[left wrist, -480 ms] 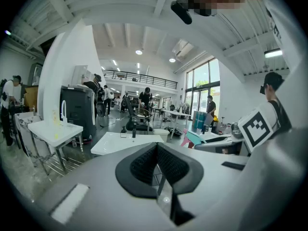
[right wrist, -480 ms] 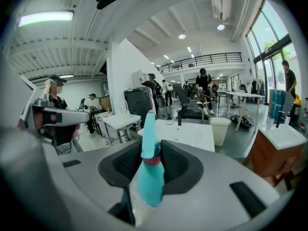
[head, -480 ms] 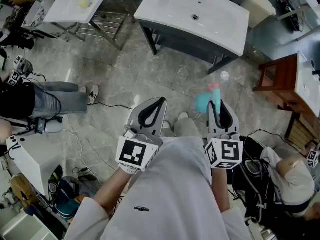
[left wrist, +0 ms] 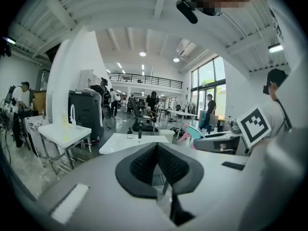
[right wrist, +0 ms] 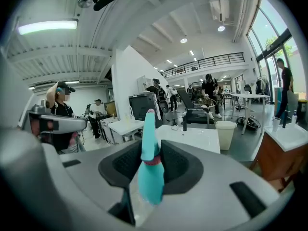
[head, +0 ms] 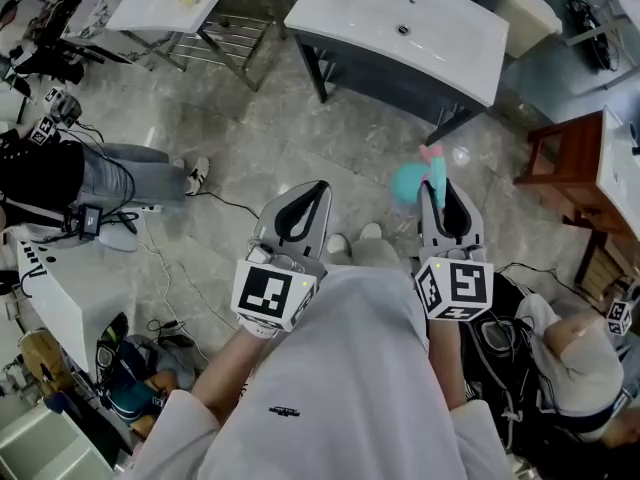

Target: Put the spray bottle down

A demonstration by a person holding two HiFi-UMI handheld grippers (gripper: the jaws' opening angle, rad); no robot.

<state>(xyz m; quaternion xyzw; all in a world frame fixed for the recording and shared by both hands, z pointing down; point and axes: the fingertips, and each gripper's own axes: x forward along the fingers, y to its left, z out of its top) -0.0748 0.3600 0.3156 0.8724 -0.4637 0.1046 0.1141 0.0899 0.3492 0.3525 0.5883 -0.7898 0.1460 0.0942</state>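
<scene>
— What has changed in the last half second?
— Barely anything. The spray bottle [head: 408, 181] rides a touch higher in the head view, still clamped in the right gripper [head: 441, 194] above the floor, centre right.
— And the left gripper [head: 309, 198]?
— Its jaws are closed on nothing. The bottle isn't down yet; the white sink counter [head: 345, 13] at the top looks the likely spot.

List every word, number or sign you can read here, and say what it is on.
Nothing here can be read as text.
Small dark print on the white shirt: too small to read.
Square patterns on the marker cubes: black-and-white codes, no letters or digits.
The spray bottle: no label shows.
</scene>
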